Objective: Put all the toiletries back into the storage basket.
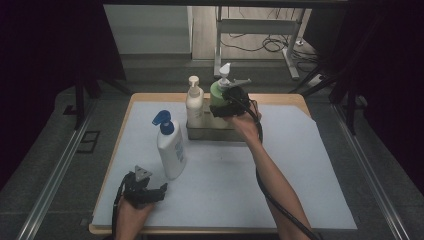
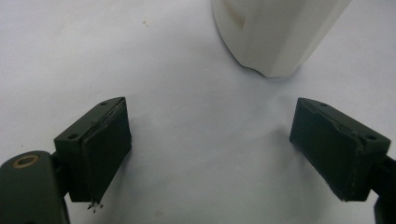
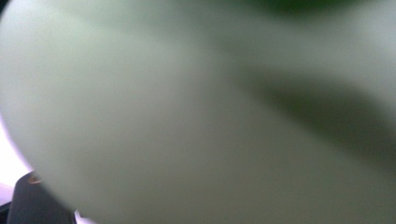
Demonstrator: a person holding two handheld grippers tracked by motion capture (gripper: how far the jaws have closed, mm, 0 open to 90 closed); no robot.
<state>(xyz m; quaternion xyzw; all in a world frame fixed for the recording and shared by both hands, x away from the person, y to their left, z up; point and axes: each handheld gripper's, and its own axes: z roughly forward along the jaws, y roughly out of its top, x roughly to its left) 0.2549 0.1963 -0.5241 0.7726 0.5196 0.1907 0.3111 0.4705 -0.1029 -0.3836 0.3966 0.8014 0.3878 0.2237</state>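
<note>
- Right now your right hand-held gripper [image 1: 223,106] is up against the green pump bottle [image 1: 218,95], which stands in the metal tray [image 1: 210,133] at the far side of the counter [image 1: 300,165]. In the right gripper view the green bottle [image 3: 187,121] sits pressed close to the lens and blurred, so I cannot tell whether the jaws are clamped on it or merely around it.
- Beside the green bottle in the tray, on its left, stands the cream pump bottle [image 1: 194,103], touching or nearly so.
- Nearer to you than the tray, and left of it, the white bottle with the blue pump [image 1: 170,145] stands upright on the counter, outside the tray.
- Your left hand-held gripper [image 1: 150,192] waits low, nearer to you than that white bottle. Its jaws are spread wide with nothing between them; the left gripper view shows the base of the white bottle [image 2: 275,37] just ahead of them, apart from both pads.
- Judging by this, the step in hand is setting or taking the green bottle at the tray; which of the two, the pictures do not settle.
- If you are placing it, make sure its base sits flat inside the tray rim before letting go, and draw back straight so you do not tip the cream bottle.
- The white bottle looks next: move the left jaws forward around its lower body, centre it, then close.
</note>
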